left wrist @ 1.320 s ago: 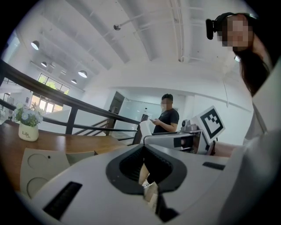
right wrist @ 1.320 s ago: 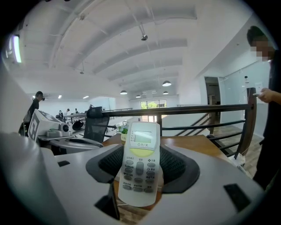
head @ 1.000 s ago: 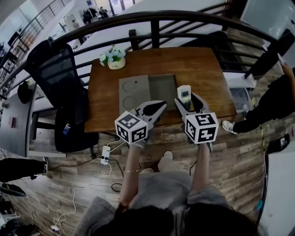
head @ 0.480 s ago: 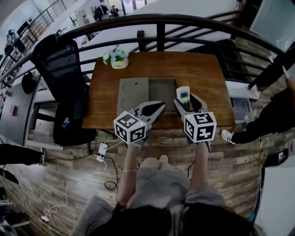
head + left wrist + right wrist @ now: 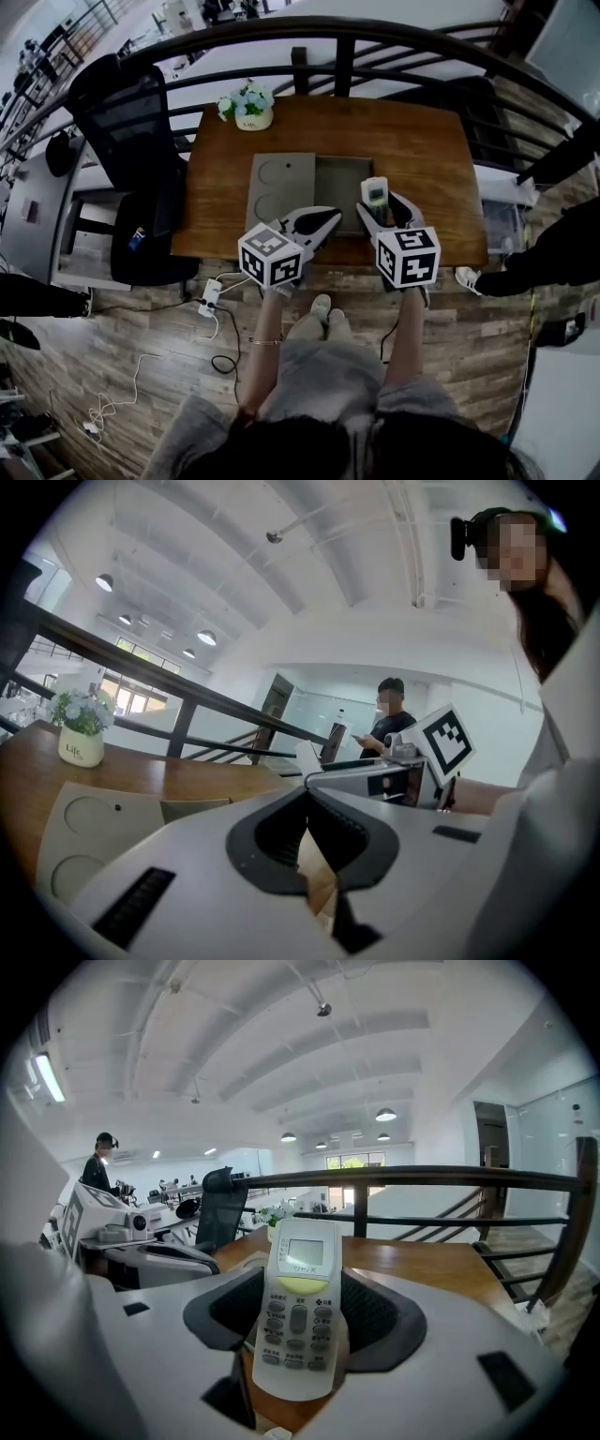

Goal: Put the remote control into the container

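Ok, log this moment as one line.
right claw: shut on remote control | left claw: shut, empty | container: remote control not yet inside

— What's on the worktop (image 5: 412,141)?
— It's brown wood. A small white flower pot (image 5: 251,105) stands near its far left corner. Toward the near edge sits an open gray container (image 5: 337,183), and a flat gray panel (image 5: 278,187) with two round marks lies against its left side.
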The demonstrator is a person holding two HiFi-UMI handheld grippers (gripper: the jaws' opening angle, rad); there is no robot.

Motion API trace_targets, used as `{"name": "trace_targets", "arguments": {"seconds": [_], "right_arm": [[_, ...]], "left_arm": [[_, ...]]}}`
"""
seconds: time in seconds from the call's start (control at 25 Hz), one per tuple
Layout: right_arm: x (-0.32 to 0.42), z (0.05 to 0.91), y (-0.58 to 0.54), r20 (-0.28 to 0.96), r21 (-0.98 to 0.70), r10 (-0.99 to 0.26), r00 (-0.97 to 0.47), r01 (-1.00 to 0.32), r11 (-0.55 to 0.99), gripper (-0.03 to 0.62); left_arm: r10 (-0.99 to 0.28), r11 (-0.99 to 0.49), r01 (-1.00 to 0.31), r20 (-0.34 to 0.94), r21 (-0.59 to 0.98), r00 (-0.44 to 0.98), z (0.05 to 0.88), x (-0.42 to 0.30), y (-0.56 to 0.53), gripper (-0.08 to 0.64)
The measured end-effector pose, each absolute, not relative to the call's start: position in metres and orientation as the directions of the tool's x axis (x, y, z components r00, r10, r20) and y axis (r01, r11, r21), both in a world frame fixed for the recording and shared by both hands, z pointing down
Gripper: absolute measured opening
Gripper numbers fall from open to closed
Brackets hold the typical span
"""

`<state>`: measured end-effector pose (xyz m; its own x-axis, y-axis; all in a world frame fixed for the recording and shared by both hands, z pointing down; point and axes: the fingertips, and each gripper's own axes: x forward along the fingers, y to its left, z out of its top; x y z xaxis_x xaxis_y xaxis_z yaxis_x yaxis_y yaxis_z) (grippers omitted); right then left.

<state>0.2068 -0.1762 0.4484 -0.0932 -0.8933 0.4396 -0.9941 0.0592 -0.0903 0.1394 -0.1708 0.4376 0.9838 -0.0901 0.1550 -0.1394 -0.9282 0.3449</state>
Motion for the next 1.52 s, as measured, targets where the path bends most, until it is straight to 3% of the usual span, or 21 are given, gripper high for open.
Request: {"name": "trace_targets", "arguments": {"seconds": [0.6,1.52], "right_arm": [[0.208,0.5,-0.223,0.544,-0.095,-0.832,-0.107,-0.993,0.066,0.249],[0.222,0.576,-0.269,0.723,-0.099,-0.649,-0.236,-0.965,0.241,0.249]], "left_arm": [[-0.058,-0.895,-0.144,0.21,0.422,0.976,0.482,0.144,-0.217,0.003],[-0.115,-0.804,-0.255,0.28,0.537,0.953,0.528,0.167,-0.239,0.003]]}}
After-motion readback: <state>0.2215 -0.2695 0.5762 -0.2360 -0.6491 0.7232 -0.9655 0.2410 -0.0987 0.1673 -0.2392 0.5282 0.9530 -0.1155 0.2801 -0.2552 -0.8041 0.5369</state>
